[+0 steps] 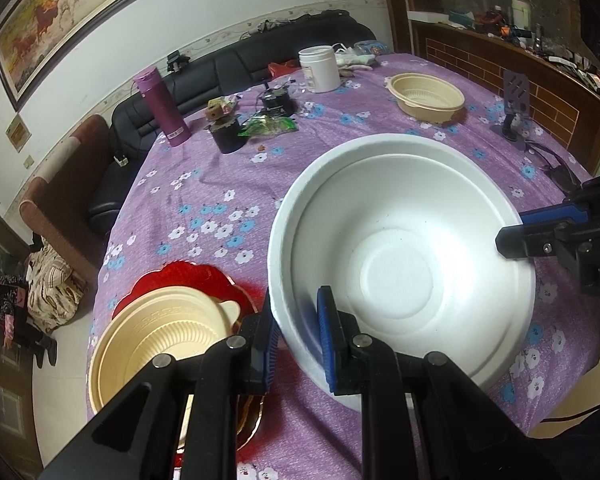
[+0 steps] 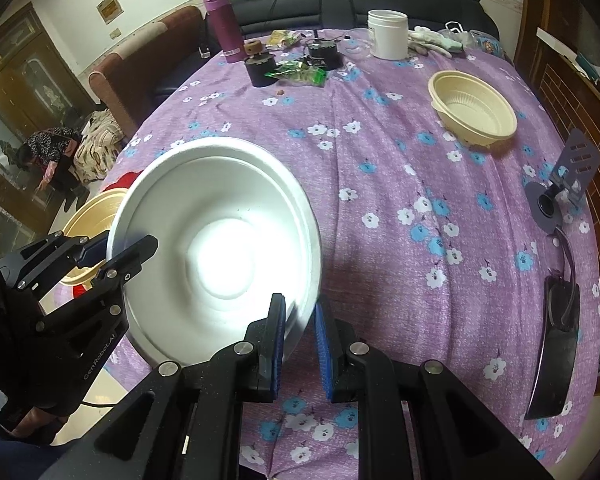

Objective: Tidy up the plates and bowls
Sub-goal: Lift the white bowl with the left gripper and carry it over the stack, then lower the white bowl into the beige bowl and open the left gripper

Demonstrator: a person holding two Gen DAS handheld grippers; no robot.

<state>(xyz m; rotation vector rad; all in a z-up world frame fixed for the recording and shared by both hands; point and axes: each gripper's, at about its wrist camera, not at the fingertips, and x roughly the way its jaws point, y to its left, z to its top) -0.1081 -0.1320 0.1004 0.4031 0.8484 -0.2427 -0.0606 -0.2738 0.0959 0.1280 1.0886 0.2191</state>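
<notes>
A large white bowl [image 1: 400,256] is held tilted above the purple flowered tablecloth by both grippers. My left gripper [image 1: 298,336] is shut on its near rim. My right gripper [image 2: 300,332] is shut on the opposite rim of the white bowl [image 2: 220,240]. The right gripper also shows in the left wrist view [image 1: 516,236], and the left gripper in the right wrist view [image 2: 112,250]. A cream bowl [image 1: 160,344] sits on a red plate [image 1: 204,280] at the table's near left edge. A second cream bowl [image 1: 426,96] stands at the far right.
A purple bottle [image 1: 162,106], a white jar [image 1: 319,68], dark pots, green wrappers [image 1: 266,126] and gloves crowd the far side. A phone stand [image 2: 564,184] and a black flat object [image 2: 554,344] lie at the right edge. A black sofa [image 1: 228,68] lies beyond the table.
</notes>
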